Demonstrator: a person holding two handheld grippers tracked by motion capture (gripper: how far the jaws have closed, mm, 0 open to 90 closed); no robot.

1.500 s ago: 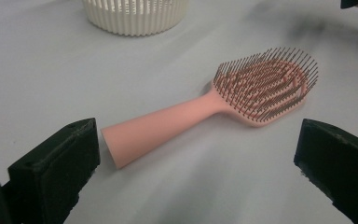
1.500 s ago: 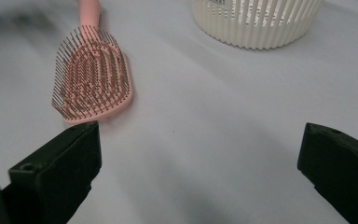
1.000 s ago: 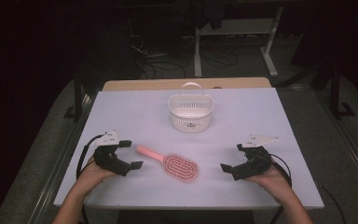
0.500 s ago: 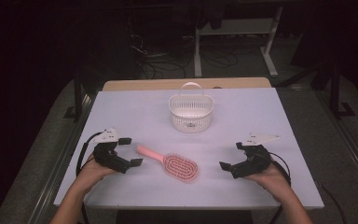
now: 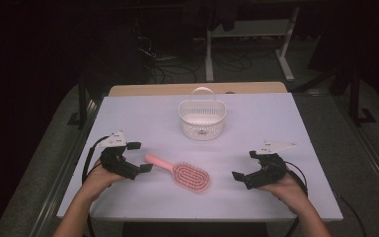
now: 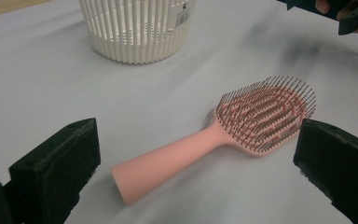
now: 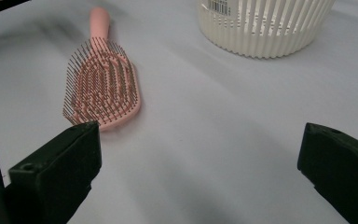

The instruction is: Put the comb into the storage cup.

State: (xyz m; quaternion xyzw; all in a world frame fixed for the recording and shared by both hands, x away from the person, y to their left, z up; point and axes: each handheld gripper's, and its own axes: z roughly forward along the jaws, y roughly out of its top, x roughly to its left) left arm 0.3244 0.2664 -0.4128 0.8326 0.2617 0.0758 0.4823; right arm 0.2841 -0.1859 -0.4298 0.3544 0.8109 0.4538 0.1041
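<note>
Hardly moved since a second ago: left gripper (image 5: 139,157) gaping wide just beside hairbrush (image 5: 182,173) handle, right gripper (image 5: 245,165) wide right of hairbrush, basket (image 5: 202,118) beyond.

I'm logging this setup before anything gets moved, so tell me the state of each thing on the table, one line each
Hairbrush: lying flat on the table, bristles up, not gripped.
Basket: upright, handle raised, looks empty apart from a label.
Left gripper: open, jaws either side of the brush handle's tip, not touching it.
Right gripper: open, holding nothing, apart from the brush.
</note>
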